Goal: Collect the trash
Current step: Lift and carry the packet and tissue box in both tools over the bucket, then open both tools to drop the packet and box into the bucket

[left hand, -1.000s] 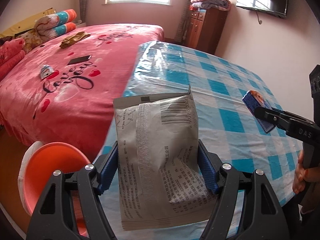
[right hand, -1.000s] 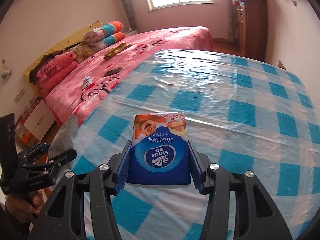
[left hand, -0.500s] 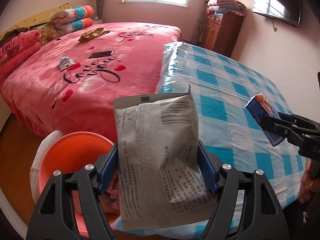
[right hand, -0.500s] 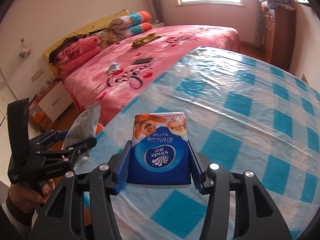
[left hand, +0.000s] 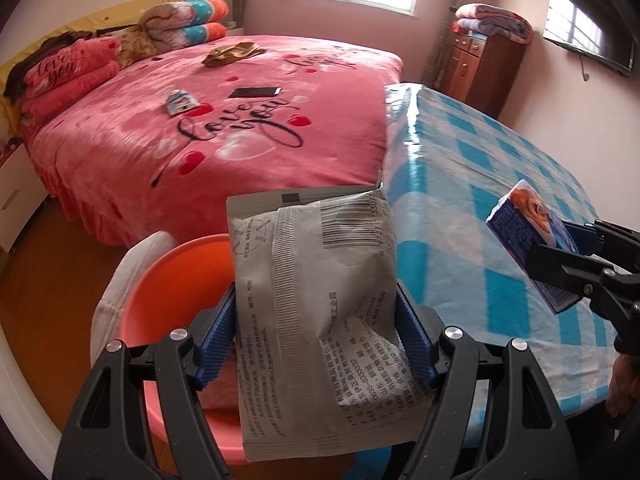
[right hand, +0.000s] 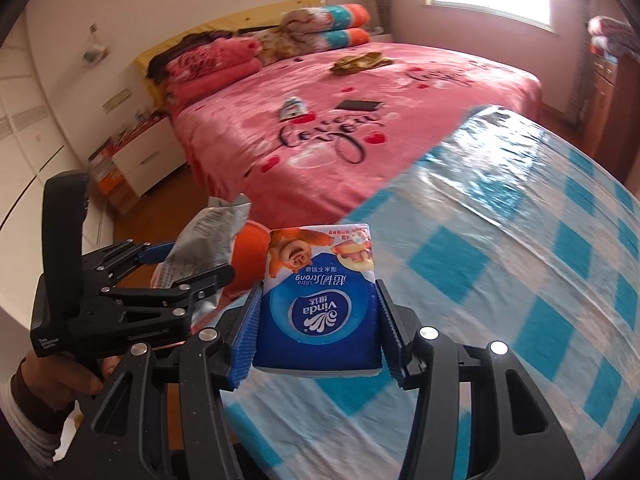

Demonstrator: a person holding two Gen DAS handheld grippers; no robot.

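My left gripper (left hand: 316,344) is shut on a crumpled silver foil pouch (left hand: 320,300) printed with a barcode and text. It hangs over the orange plastic bin (left hand: 176,280) lined with a white bag, beside the table's edge. My right gripper (right hand: 316,332) is shut on a blue tissue pack (right hand: 320,300), held above the checked tablecloth (right hand: 520,260). In the right wrist view the left gripper (right hand: 192,276) with the pouch (right hand: 204,240) shows at the left, the orange bin (right hand: 250,248) behind it. The tissue pack (left hand: 528,236) appears at the right of the left wrist view.
A pink bed (left hand: 220,128) stands behind the bin, with a phone (left hand: 254,92), a small packet (left hand: 180,102) and folded quilts (left hand: 188,20) on it. A wooden cabinet (left hand: 484,64) and a wall screen (left hand: 588,36) are at the back right. A hand (right hand: 60,376) holds the left gripper.
Both grippers have swung left from over the table toward its edge, still gripping the pouch and the tissue pack. The orange bin has come into fuller view under the pouch.
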